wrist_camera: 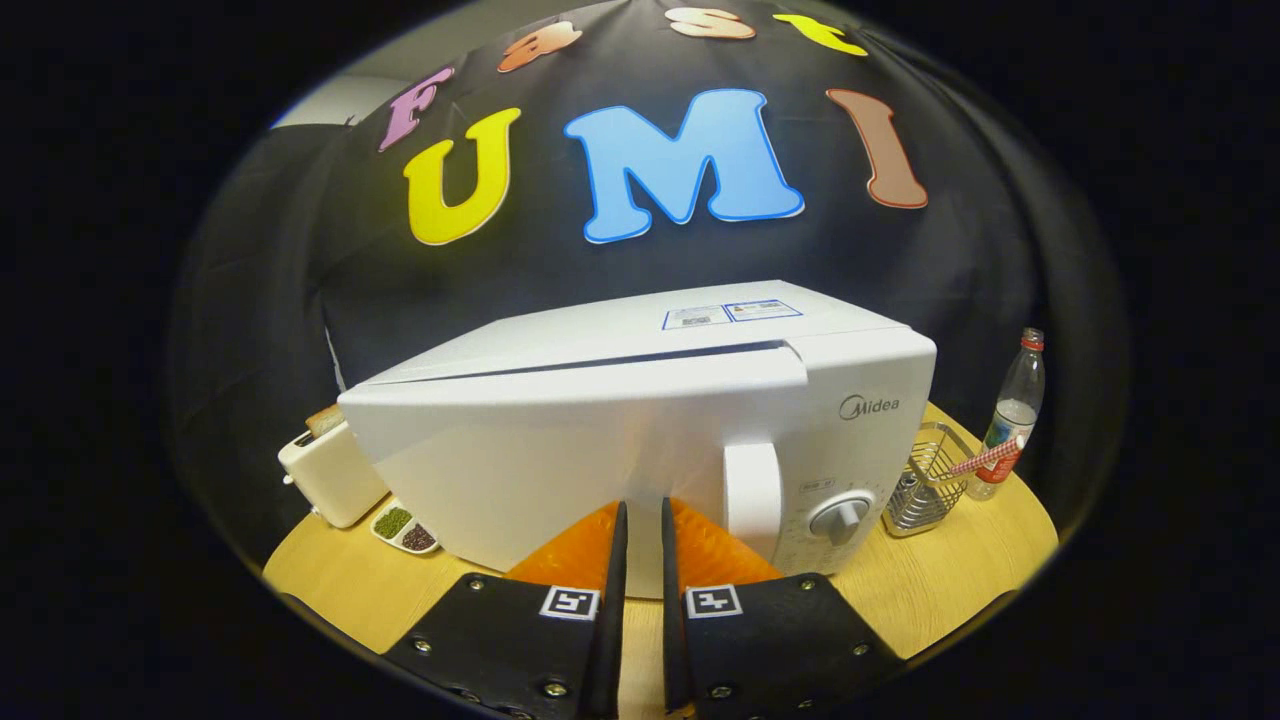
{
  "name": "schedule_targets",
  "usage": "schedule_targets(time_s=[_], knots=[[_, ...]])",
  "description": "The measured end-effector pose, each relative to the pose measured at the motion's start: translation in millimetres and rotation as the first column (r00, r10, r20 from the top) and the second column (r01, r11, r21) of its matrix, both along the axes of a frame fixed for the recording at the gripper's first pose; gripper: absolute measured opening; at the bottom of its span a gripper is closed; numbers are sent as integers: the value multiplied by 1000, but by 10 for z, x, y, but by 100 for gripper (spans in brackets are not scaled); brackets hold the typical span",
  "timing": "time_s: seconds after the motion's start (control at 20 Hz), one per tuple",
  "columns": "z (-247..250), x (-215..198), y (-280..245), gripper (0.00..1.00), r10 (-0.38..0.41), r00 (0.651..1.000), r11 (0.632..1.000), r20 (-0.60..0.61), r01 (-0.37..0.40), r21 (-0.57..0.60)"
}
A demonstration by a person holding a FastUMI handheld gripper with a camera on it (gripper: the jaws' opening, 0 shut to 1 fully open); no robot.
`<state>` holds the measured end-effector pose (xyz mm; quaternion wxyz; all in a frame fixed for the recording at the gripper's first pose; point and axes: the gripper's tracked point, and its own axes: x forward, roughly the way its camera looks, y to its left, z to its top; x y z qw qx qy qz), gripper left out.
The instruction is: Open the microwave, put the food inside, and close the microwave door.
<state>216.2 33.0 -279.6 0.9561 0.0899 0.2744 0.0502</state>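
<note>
Microwave (640, 440) on the table (960, 570), door slightly ajar, just ahead of the gripper (640, 515), fingers nearly together and holding nothing; toaster (330, 470) and dish (405, 528) left of it, wire basket (925, 480) and bottle (1012, 415) right.

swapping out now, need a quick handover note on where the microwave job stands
Gripper: fingers nearly closed with a slim gap, holding nothing, tips right at the microwave door, beside its handle.
Microwave: on the wooden table; the door looks shut or nearly so.
Food: I can't say which item it is; a toaster and a small dish sit beside the microwave.
Done: cannot tell.
Left: cannot tell beyond checking the door shuts.
</note>
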Motion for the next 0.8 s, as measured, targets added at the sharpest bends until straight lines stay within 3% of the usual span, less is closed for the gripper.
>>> schedule_targets(time_s=[0.15, 0.5, 0.8], knots=[[-19, 0, 5, 17, 17, 1000, 998, 22, -15, -59], [-21, 93, -42, 17, -57, 998, 996, 21, 59, -61], [367, -35, -75, 17, -81, 993, 994, 87, 87, -65]])
